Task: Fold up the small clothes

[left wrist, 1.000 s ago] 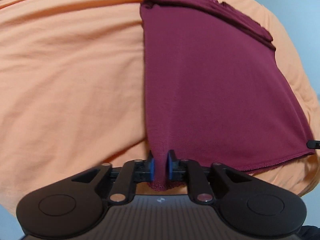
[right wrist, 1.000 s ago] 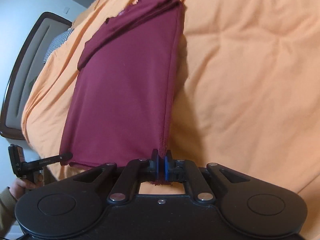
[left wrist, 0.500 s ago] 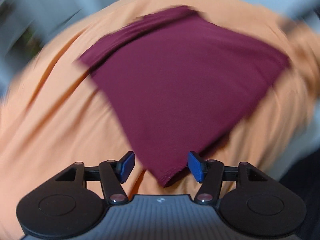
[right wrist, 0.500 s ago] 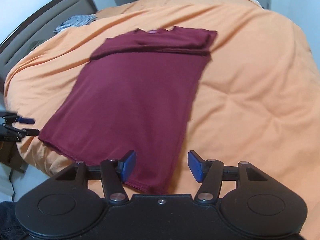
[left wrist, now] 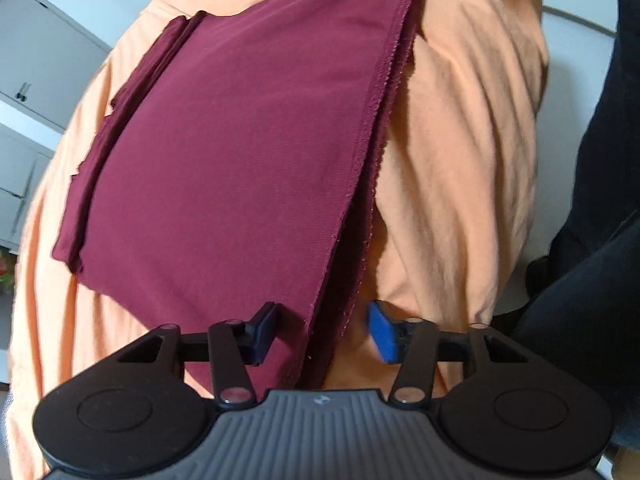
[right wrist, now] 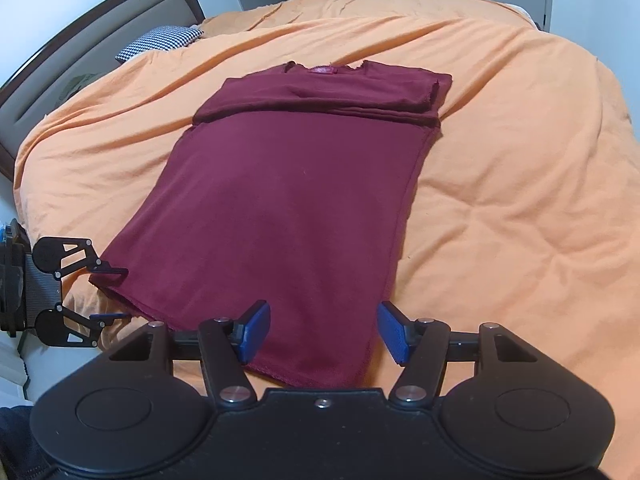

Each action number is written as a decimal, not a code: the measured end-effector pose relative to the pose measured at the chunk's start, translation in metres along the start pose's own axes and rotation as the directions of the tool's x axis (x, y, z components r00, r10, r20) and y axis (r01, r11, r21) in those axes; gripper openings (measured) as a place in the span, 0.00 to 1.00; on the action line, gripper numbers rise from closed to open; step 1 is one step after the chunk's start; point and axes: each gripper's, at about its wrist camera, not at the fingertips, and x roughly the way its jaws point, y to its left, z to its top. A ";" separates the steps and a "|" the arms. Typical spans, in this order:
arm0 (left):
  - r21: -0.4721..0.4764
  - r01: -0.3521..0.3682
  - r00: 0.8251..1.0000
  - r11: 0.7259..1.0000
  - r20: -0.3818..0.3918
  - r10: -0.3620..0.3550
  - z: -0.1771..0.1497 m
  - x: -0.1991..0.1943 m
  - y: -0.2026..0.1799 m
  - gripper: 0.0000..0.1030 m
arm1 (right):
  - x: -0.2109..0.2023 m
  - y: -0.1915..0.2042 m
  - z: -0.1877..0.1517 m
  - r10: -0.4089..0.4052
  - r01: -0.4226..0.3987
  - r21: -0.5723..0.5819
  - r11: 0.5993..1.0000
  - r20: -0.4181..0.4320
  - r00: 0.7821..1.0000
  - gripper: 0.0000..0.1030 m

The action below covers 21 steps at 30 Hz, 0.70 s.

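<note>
The right gripper (right wrist: 323, 332) hangs spread over the near hem corner of the maroon T-shirt (right wrist: 296, 208); the left gripper (left wrist: 322, 330) straddles the opposite hem corner, also spread. The shirt lies flat on the orange duvet (right wrist: 520, 200), sleeves folded in. Both should pinch the hem evenly, all layers included, before carrying it toward the collar (right wrist: 324, 69).

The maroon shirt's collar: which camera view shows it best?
The right wrist view: the maroon shirt lies whole on the orange bedspread, its collar visible. The left wrist view shows only body, hem and folded sleeves.
</note>
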 end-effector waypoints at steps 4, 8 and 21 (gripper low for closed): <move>-0.107 0.063 0.998 0.992 0.025 -0.061 -0.003 -0.003 0.028 0.18 | -0.002 -0.001 -0.003 -0.019 0.019 -0.029 0.999 -0.011 1.000 0.61; -0.221 0.134 0.990 0.966 0.064 -0.122 -0.004 -0.011 0.061 0.10 | -0.001 0.007 -0.007 -0.022 0.019 -0.115 0.993 -0.017 1.000 0.62; -0.764 0.405 0.912 0.502 0.305 -0.272 -0.034 -0.008 0.183 0.08 | 0.036 0.063 -0.033 -0.035 -0.007 -0.543 0.840 -0.067 0.997 0.64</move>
